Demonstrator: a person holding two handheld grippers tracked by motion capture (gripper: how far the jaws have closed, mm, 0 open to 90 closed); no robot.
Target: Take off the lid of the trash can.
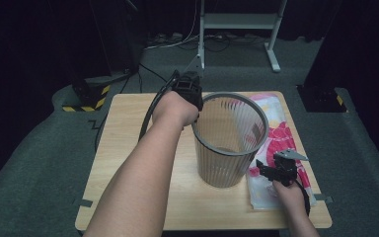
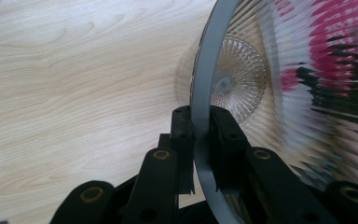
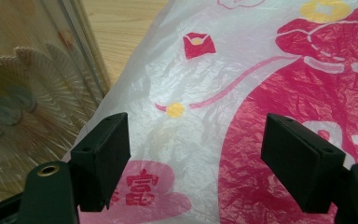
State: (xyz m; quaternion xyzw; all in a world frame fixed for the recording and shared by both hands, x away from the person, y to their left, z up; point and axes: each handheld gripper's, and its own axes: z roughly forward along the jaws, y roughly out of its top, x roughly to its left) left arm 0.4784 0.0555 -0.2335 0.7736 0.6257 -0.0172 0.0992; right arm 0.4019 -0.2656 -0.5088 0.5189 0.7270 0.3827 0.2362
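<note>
Right claw (image 1: pixel 264 168) hangs wide open, empty, over a thin, crinkly, slippery bag (image 3: pixel 242 93) lying flat on the worktop (image 1: pixel 128 148). Beyond, left claw (image 2: pixel 200 135) is clamped on the rim of a light, stiff basket (image 1: pixel 229 143); best held there

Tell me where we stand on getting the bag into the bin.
Done: the left gripper has clamped the rim of the clear ribbed bin, which stands upright on the table. In hand: the right gripper hovers with open jaws above the pink-printed plastic bag, gripping nothing. Left: the bag lies flat beside the bin, not yet picked up, and none of it is inside the bin.
</note>
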